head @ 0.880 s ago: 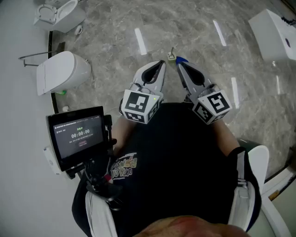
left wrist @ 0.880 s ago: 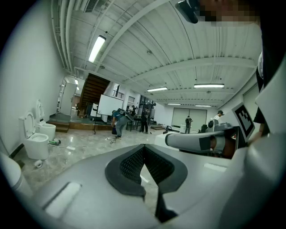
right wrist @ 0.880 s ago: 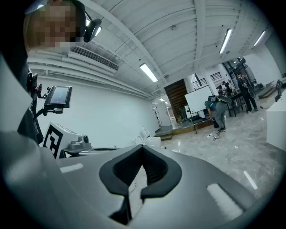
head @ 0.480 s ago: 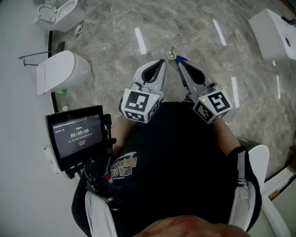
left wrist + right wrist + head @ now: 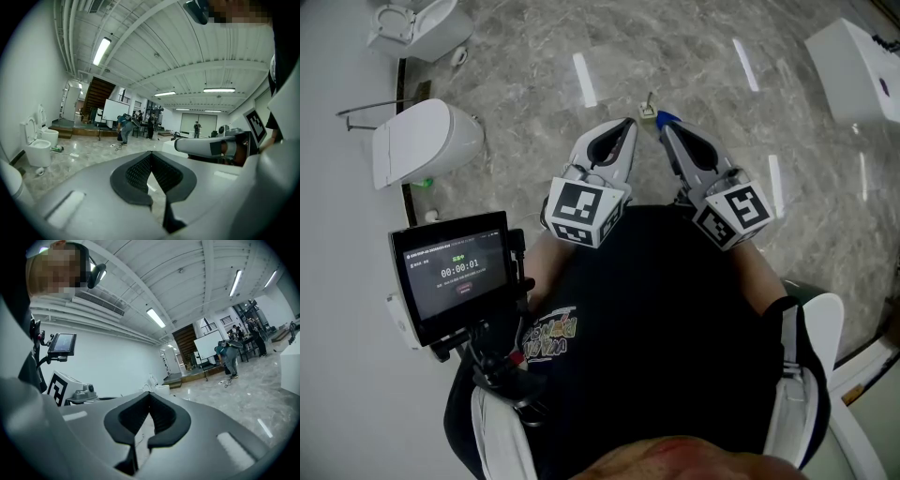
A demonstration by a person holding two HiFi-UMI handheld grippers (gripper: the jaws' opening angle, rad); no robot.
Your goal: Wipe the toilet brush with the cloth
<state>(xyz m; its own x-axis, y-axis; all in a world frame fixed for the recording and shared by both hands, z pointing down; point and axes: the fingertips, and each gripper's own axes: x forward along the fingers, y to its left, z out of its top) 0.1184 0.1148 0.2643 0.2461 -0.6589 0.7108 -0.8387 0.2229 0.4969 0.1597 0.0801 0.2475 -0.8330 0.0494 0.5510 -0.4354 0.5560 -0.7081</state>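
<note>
- Only the head view shows the floor ahead. A small pale base with a thin upright stem stands at 12 o'clock, just beyond both tips. It looks like the toilet brush, though it is too small to be sure.
- A blue scrap lies right beside the right tip. I cannot tell whether it is the cloth. Neither gripper view shows these two things.
- The left gripper and the right gripper are held side by side, angled down, with their marker cubes against the person's black shirt.
- Seen along its own jaws, the left gripper is clenched, with the black cross-ribbed pads meeting at the tip and nothing between them.
- The right gripper is likewise clenched on nothing, its pads smoother and scooped.
- The left gripper view alone shows the hall's ribbed white ceiling with tube lights, and distant people at 10 o'clock.
- The right gripper view alone shows the small screen from in front, at 9 o'clock.
- The floor is glossy grey veined stone that mirrors strips of light.
- The toilets at 10 o'clock are rounded, shiny white ceramic.
- A boxy white unit sits at 2 o'clock.
</note>
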